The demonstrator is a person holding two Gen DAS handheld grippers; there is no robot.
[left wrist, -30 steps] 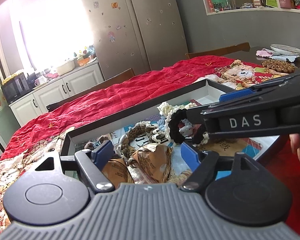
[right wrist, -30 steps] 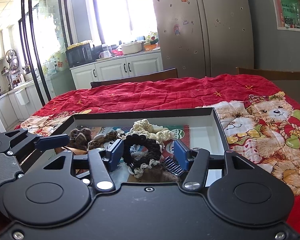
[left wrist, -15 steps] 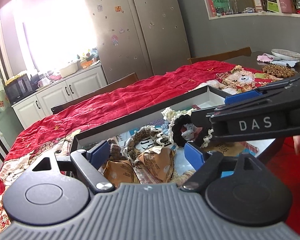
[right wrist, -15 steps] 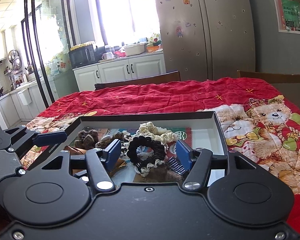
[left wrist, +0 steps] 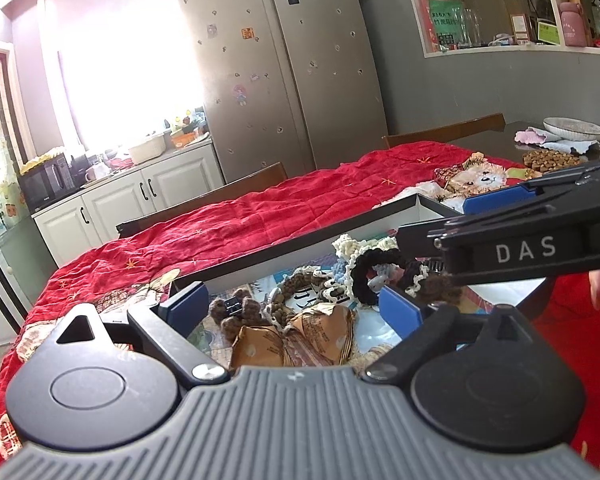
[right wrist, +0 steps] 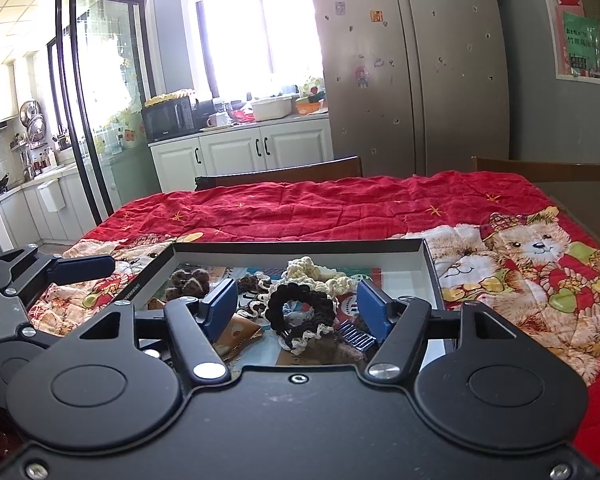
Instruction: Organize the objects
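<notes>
Both your grippers, left gripper (left wrist: 294,304) and right gripper (right wrist: 296,304), have just been opening, released above the tray (right wrist: 428,264) of hair ties (right wrist: 300,306).

Much of the tray is hidden

The right gripper (left wrist: 512,236) covers the tray's (left wrist: 284,246) far corner; print on the brown packets (left wrist: 300,336) is too small to read.
</notes>
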